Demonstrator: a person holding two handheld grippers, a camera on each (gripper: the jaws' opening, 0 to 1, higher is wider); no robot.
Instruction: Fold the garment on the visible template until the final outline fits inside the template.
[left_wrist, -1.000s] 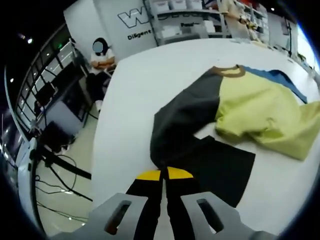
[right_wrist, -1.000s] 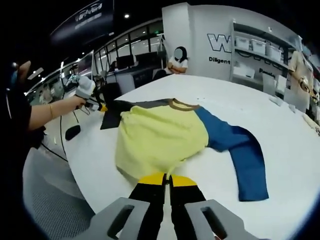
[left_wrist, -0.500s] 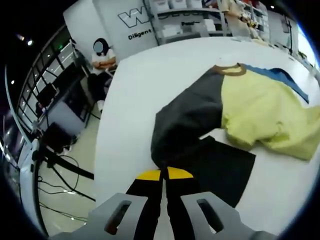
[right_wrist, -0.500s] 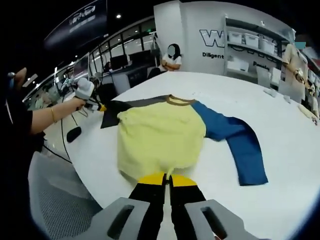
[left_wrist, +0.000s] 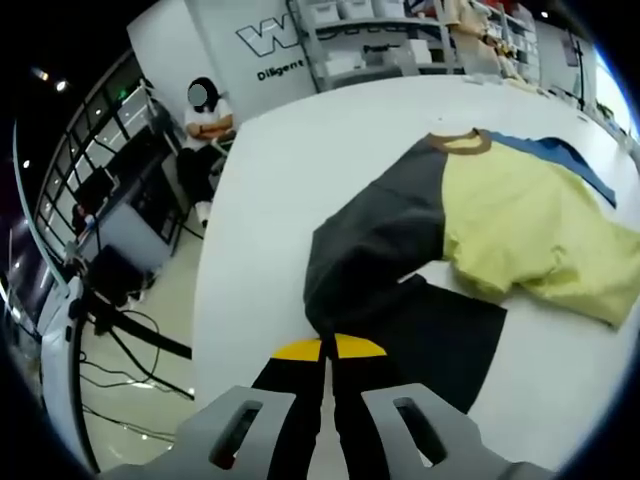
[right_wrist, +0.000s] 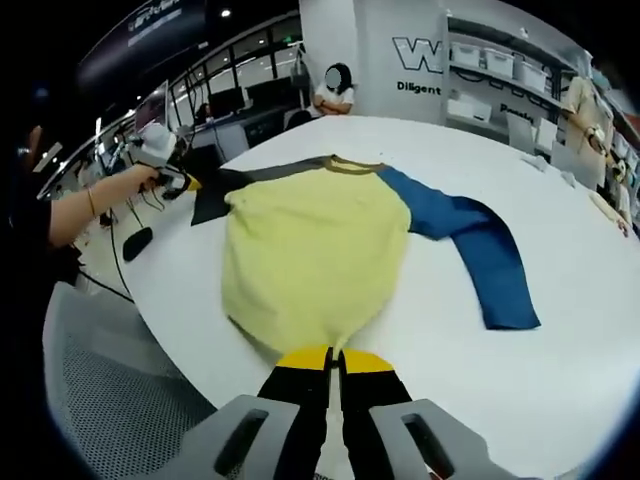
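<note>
Garment (right_wrist: 315, 255) — long-sleeved top, pale yellow body, brown collar band (right_wrist: 352, 163), one dark grey sleeve (left_wrist: 375, 235), one blue sleeve (right_wrist: 475, 245). Lies spread on the white round worktop (right_wrist: 560, 380); in the right gripper view the yellow body faces the camera, the blue sleeve runs off to the right and bends down, and the grey sleeve runs left toward the other tool.

Template (left_wrist: 440, 340) — flat black sheet on the worktop, partly under the grey sleeve and the yellow hem; a corner of it shows in the left gripper view just beyond the jaws.

Left hand-held gripper (left_wrist: 328, 350) — jaws clenched together, yellow tips pinching the end of the grey sleeve at the worktop's edge. It also appears at the far left of the right gripper view, held by a person's hand (right_wrist: 135, 180) with a bracelet at the wrist.

Right hand-held gripper (right_wrist: 333, 358) — jaws pressed together on the near hem of the yellow body, at the worktop's edge.

Surroundings — seated person (left_wrist: 205, 115) beyond the worktop, shelving with storage bins (right_wrist: 500, 100), white wall with lettering (left_wrist: 275, 45), cables on the floor (left_wrist: 120, 370).
</note>
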